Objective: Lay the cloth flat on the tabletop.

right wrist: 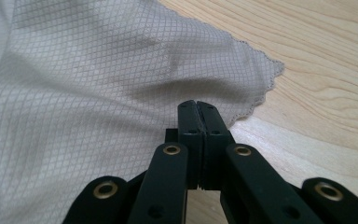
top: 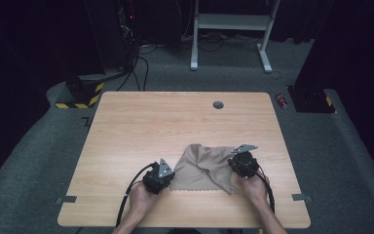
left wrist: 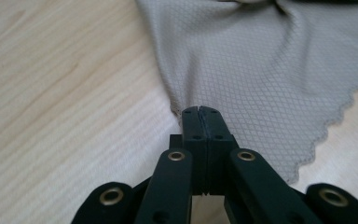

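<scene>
surface: wooden table (top: 126, 146) | on it: beige cloth (top: 202, 168), rumpled, near front edge

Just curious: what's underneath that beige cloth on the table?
The cloth lies rumpled on the wooden table; bare wood shows all round it. Its folds hide whatever may lie beneath.

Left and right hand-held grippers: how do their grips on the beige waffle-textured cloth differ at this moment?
The left hand-held gripper pinches the beige waffle-textured cloth at a plain edge by its near left corner, with the scalloped hem beside it. The right hand-held gripper bites a raised fold just inside the scalloped right corner. In the high view the cloth lies flatter at the left and rumples up at the right. Shared: both sets of jaws are shut on the fabric, low over the light wooden table.
</scene>
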`<state>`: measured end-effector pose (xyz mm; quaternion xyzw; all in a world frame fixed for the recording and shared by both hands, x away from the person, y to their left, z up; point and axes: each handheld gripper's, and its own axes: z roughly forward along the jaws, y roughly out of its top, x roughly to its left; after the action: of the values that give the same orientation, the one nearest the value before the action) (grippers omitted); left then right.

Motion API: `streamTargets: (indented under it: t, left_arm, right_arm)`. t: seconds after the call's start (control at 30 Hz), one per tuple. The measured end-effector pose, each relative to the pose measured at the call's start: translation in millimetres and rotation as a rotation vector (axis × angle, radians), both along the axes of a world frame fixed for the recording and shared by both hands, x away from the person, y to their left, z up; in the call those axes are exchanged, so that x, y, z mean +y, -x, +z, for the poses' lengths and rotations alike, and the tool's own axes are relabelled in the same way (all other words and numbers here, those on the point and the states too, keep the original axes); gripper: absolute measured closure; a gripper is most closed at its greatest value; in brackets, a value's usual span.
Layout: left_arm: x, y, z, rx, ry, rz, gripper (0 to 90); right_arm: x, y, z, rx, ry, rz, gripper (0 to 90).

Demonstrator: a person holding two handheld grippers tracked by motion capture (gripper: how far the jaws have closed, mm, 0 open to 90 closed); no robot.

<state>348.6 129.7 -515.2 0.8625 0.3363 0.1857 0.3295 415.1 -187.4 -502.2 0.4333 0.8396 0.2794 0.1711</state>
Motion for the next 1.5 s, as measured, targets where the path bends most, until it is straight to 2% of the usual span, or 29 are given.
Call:
streamTargets:
  t: [0.1,0.13,0.2,0.3,0.4,0.43,0.5,0.6,0.67,0.73,0.8,0.83,0.93,1.0,1.07,1.13,1.2,1.27,1.37,1.5]
  left_arm:
    - [5.2,3.5,0.6,0.01,0.005,0.007,88.8]
    - [5.7,3.3,0.8,0.007,0.003,0.025,85.0]
    - [6.7,-1.1,2.1,0.009,0.004,0.054,71.5]
    - [5.5,-15.4,6.5,0.026,0.058,0.095,59.3]
    - [-0.2,-33.9,13.5,0.04,0.121,0.106,54.4]
    - [-3.4,-39.8,15.5,0.047,0.14,0.108,53.7]
    - [-10.1,-51.7,18.3,0.037,0.141,0.11,53.7]
    - [-19.0,-66.8,19.3,0.062,0.16,0.109,55.8]
    - [-23.3,-73.4,18.6,0.059,0.162,0.107,61.7]
    - [-25.0,-76.1,17.9,0.034,0.185,0.103,73.2]
    - [-26.8,-79.3,16.3,0.053,0.195,0.094,82.0]
    - [-28.7,-80.7,15.2,0.071,0.187,0.086,84.8]
    - [-34.6,-81.8,14.3,0.067,0.152,0.054,89.9]
    - [-38.1,-82.0,16.2,0.051,0.135,0.048,89.9]
    - [-37.4,-83.9,19.7,0.04,0.149,0.051,86.6]
    - [-34.2,-87.9,21.3,0.041,0.193,0.093,70.6]
    - [-31.3,-92.7,19.6,0.051,0.214,0.132,62.4]
    - [-30.3,-96.6,15.3,0.074,0.225,0.145,59.4]
    - [-29.4,-101.3,9.2,0.096,0.217,0.156,55.3]
    - [-28.0,-106.2,5.4,0.131,0.257,0.176,56.2]
  right_arm:
    - [-0.1,1.0,1.8,-0.002,-0.012,0.012,87.1]
    - [0.2,1.4,2.8,-0.004,-0.02,0.016,84.8]
    - [-0.3,1.2,6.5,-0.016,-0.041,0.015,82.2]
    - [-0.3,-1.6,13.1,-0.035,-0.074,0.003,78.1]
    - [3.0,-8.3,15.7,-0.05,-0.079,-0.017,72.5]
    - [4.3,-11.5,15.3,-0.051,-0.079,-0.03,71.4]
    - [3.0,-19.7,12.4,-0.042,-0.088,-0.054,70.4]
    - [0.4,-30.0,5.0,-0.026,-0.082,-0.095,69.9]
    - [0.4,-33.1,-0.1,-0.021,-0.063,-0.11,70.7]
    - [1.9,-34.1,-4.2,-0.016,-0.052,-0.112,71.4]
    - [3.6,-33.4,-7.5,-0.017,-0.044,-0.112,71.8]
    - [3.8,-33.0,-7.8,-0.023,-0.043,-0.111,71.9]
    - [3.0,-32.2,-8.5,-0.031,-0.042,-0.105,71.7]
    - [2.4,-31.9,-9.1,-0.036,-0.046,-0.099,71.6]
    - [1.6,-31.3,-9.8,-0.042,-0.049,-0.093,71.6]
    - [0.7,-29.6,-11.4,-0.058,-0.056,-0.09,71.5]
    - [-1.0,-27.8,-13.7,-0.081,-0.068,-0.084,71.5]
    - [-2.1,-25.7,-15.6,-0.097,-0.079,-0.085,71.5]
    - [-3.4,-24.2,-17.6,-0.112,-0.093,-0.084,70.9]
    - [-5.1,-22.1,-20.4,-0.135,-0.108,-0.084,69.9]
